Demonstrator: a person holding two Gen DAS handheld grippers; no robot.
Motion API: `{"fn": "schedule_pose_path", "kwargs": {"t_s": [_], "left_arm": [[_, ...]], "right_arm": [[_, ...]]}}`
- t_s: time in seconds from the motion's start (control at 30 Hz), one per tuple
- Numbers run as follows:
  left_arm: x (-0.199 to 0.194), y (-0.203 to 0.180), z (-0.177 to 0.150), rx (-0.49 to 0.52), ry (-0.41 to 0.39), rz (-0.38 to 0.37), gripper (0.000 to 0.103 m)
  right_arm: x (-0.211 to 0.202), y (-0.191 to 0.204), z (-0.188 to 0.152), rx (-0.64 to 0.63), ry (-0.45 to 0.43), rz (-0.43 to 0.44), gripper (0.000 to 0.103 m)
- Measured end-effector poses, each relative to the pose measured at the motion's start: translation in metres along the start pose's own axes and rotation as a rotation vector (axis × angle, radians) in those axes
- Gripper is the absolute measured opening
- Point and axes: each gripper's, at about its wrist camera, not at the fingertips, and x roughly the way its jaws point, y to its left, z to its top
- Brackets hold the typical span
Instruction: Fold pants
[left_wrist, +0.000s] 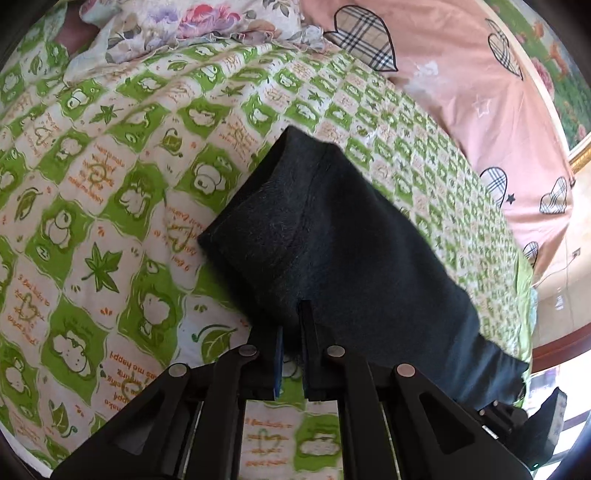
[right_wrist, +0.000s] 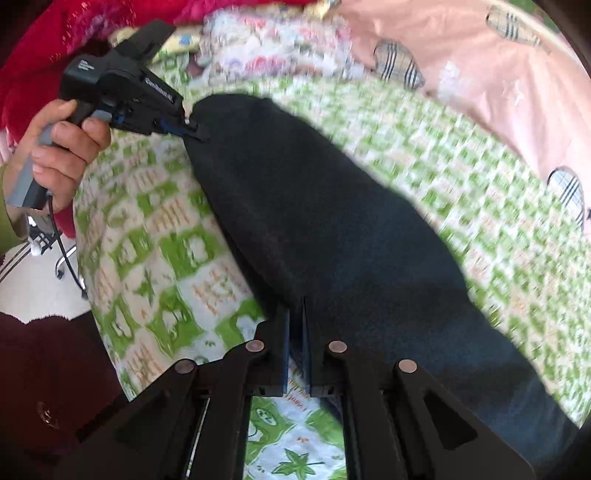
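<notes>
The dark fuzzy pants (right_wrist: 325, 229) stretch lengthwise between left tongs (right_wrist: 186, 123) and right tongs (right_wrist: 295, 321), both clamped on them, above the green-patterned bed (right_wrist: 177, 258).

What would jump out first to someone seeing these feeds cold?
The dark pants dominate both views, stretched over the green-and-white patterned bedspread. Both grippers pinch an edge of them: the left gripper at the far upper left of the right wrist view, the right gripper in the foreground. A pink quilt with plaid hearts lies behind.
</notes>
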Motion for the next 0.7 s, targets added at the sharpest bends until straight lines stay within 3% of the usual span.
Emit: {"fn": "schedule_pose_path", "kwargs": {"t_s": [0.07,0.13,0.2,0.23,0.37,0.47,0.7], "left_arm": [[-0.007,0.0,-0.002,0.008,-0.017,-0.003,0.014],[-0.016,0.002,-0.003,-0.004,-0.022,-0.009,0.022],[-0.025,0.009,-0.004,-0.037,-0.028,0.005,0.065],[-0.028,0.012,-0.004,-0.052,-0.037,0.016,0.068],[-0.024,0.029,-0.001,-0.116,-0.008,0.021,0.068],[-0.015,0.035,0.003,-0.143,0.012,0.021,0.068],[0.002,0.019,0.019,-0.077,0.01,0.09,0.066]], "right_arm": [[-0.004,-0.002,0.001,0.023,-0.006,0.014,0.013],[-0.013,-0.007,0.005,0.059,-0.023,0.051,0.026],[-0.027,-0.017,0.011,0.123,-0.068,0.111,0.04],[-0.031,-0.022,0.014,0.15,-0.09,0.133,0.045],[-0.036,-0.063,0.039,0.291,-0.155,0.172,0.045],[-0.017,-0.107,0.062,0.414,-0.177,0.221,0.045],[0.078,-0.165,0.1,0.478,0.049,0.317,0.045]]}}
